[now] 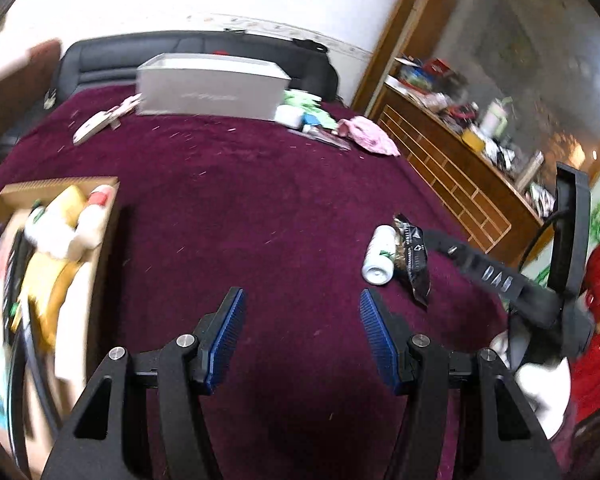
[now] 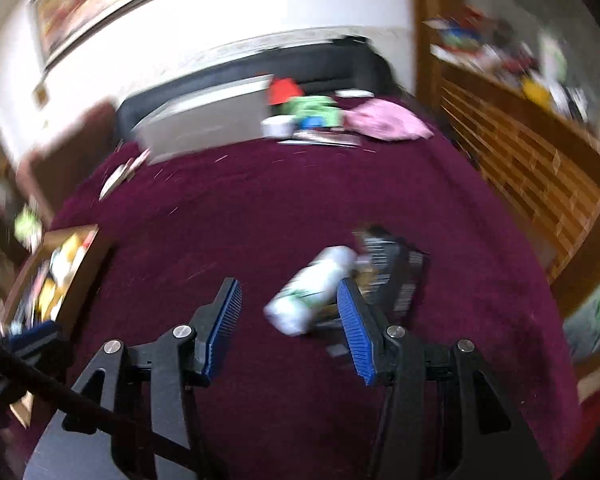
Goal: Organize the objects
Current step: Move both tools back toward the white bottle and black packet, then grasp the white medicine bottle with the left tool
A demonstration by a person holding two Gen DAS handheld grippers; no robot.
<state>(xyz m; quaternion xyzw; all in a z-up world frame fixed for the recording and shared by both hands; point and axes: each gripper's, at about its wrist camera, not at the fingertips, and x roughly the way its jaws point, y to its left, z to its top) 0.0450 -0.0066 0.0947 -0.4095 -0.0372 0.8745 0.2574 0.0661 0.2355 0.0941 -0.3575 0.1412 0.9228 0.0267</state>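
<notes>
Grippers both empty over the maroon bedspread point(image 1: 284, 208), between pickups.

I judge I am lining up on the white bottle point(image 2: 314, 290) lying on its side at near right, touching a dark snack packet point(image 2: 396, 276); the cardboard box point(image 1: 88, 280) already holding sorted items sits at near left. My right gripper point(image 2: 288, 308) has its jaws apart about halfway, nothing pressed between them; the bottle lies just ahead of the blue pads point(image 2: 354, 332), not yet between them. My left gripper point(image 1: 302, 332) is likewise parted and holds nothing. Next I need to ease the right jaws down astride the bottle without catching the packet. The picture is blurred, so fine contact is hard to tell.
</notes>
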